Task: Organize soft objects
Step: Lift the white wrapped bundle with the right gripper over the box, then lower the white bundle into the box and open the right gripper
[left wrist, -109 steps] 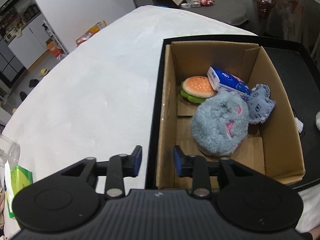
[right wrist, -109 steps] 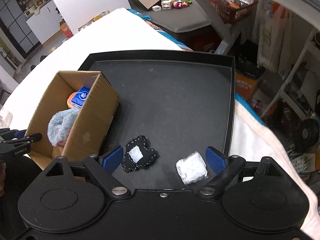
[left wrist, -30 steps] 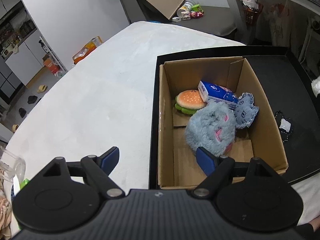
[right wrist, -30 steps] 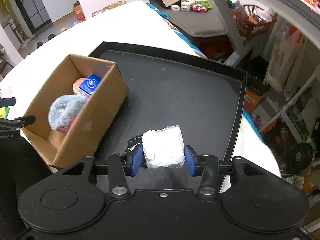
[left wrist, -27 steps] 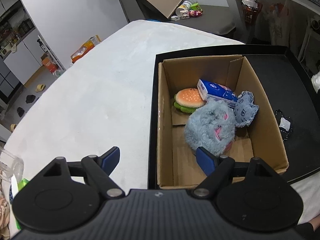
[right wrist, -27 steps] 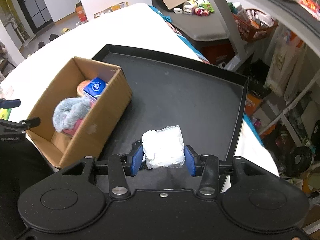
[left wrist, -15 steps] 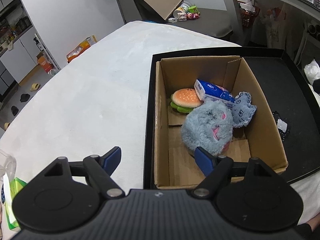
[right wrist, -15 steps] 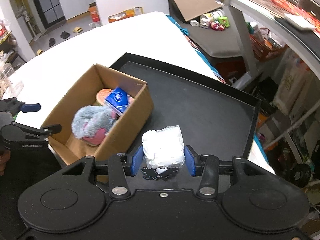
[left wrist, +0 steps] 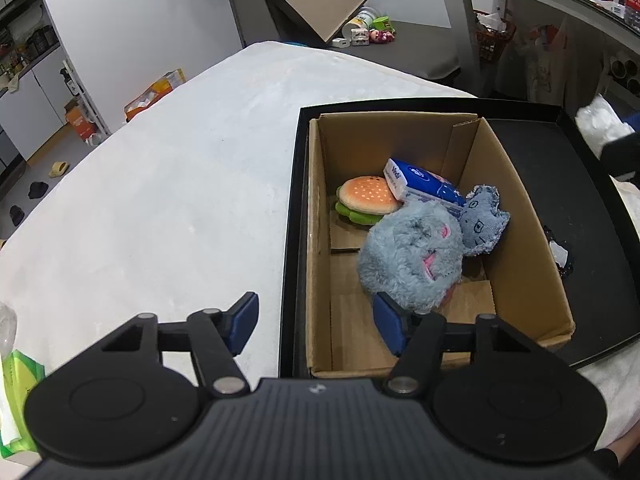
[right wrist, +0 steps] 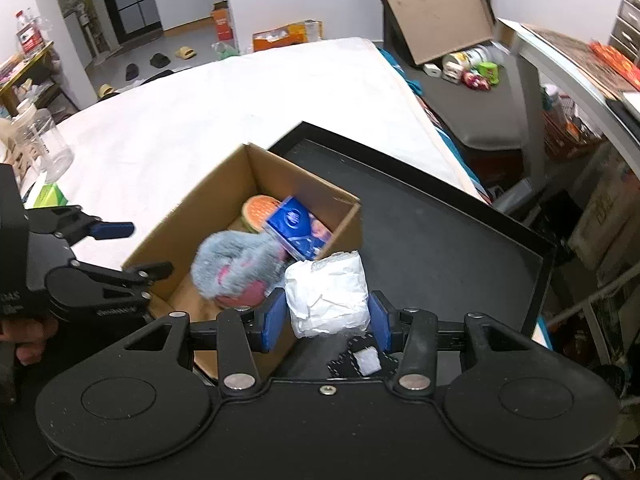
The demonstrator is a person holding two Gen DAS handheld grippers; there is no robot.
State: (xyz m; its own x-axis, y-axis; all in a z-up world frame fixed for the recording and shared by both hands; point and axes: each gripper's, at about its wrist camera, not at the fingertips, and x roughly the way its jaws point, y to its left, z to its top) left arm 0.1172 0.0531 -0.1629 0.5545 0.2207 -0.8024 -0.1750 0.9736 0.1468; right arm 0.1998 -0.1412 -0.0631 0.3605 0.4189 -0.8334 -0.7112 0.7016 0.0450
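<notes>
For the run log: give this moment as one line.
right tongs: shut on white bundle | left tongs: open | cardboard box: four soft items

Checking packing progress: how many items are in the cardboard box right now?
4: burger plush at the far left, blue tissue pack beside it, fluffy grey plush in the middle, denim cat against the right wall. Something smaller may hide underneath.

So the desk (left wrist: 168,184) has a white cloth-like top. A shallow black tray (right wrist: 460,236) sits on its right part, a clear plastic jar (right wrist: 46,146) and a green packet (left wrist: 18,376) at the left edge.
</notes>
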